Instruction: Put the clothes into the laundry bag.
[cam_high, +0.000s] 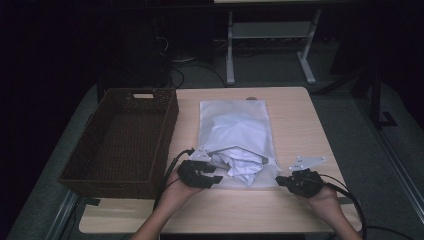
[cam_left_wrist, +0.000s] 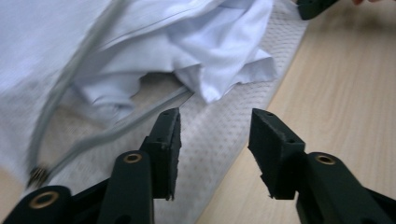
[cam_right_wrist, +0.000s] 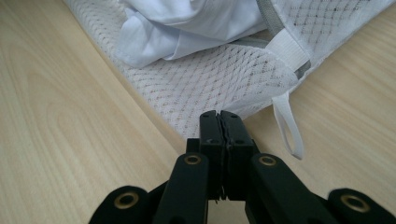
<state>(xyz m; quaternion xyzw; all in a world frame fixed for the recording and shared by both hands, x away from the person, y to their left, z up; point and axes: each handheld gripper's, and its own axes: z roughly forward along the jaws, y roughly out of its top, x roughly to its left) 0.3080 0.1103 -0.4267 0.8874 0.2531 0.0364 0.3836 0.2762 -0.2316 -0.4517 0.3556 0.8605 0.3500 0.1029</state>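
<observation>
White mesh bag (cam_high: 235, 135) flat on tabletop (cam_high: 295, 125), right of brown basket (cam_high: 125, 140), zip mouth open at near end, white cloth (cam_high: 245, 167) spilling out. Left gripper (cam_left_wrist: 215, 140) fingers half apart, empty, over bag's near edge, cloth just ahead. Right gripper (cam_right_wrist: 219, 126) fingers pressed together, gripping nothing visible; bag corner and loop (cam_right_wrist: 287, 123) just beyond tips.
</observation>
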